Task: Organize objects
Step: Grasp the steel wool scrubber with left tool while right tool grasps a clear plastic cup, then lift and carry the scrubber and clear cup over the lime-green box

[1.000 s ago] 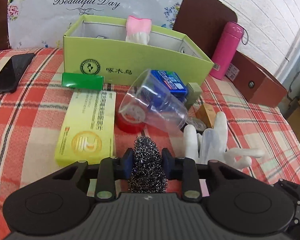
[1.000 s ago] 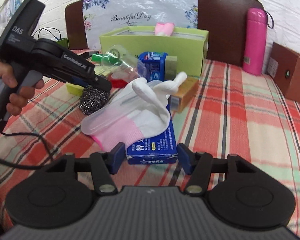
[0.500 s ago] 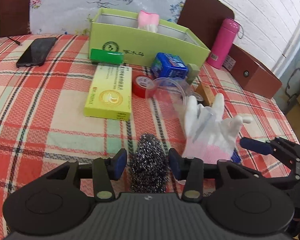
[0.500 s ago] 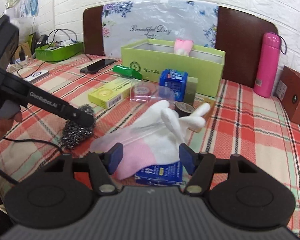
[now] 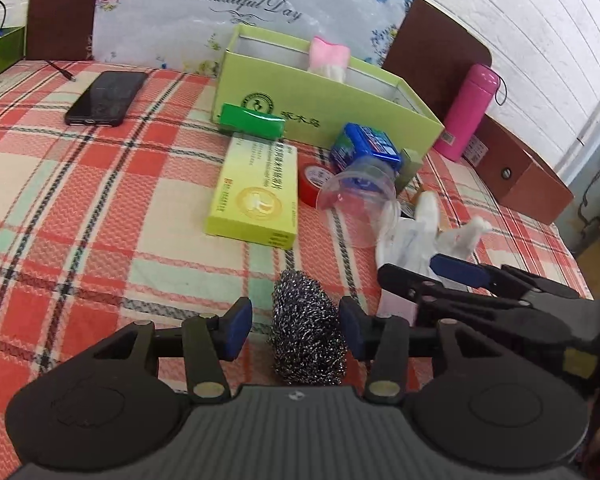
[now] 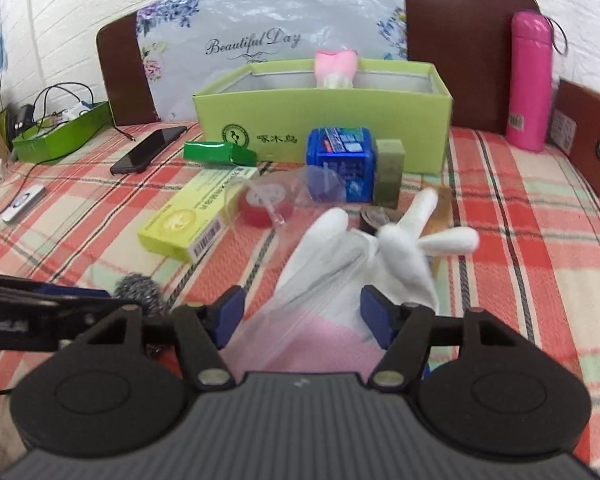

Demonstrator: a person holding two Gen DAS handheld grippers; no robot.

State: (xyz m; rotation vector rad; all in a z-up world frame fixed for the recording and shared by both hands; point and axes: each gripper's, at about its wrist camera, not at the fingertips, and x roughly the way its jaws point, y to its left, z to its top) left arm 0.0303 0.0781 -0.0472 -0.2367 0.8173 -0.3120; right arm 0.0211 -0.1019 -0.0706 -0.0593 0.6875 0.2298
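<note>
Left gripper (image 5: 296, 326) stood spread around steel wool scourer (image 5: 308, 340) on plaid cloth, not clamping; right gripper (image 6: 302, 314) gaped over white-pink glove (image 6: 352, 264); should center pads, then squeeze before lifting toward green box (image 5: 320, 92).

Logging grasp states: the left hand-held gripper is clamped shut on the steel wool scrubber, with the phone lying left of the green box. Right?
Not quite. The left wrist view shows the left hand-held gripper open, its fingers apart either side of the steel wool scrubber. The phone does lie left of the green box.
</note>
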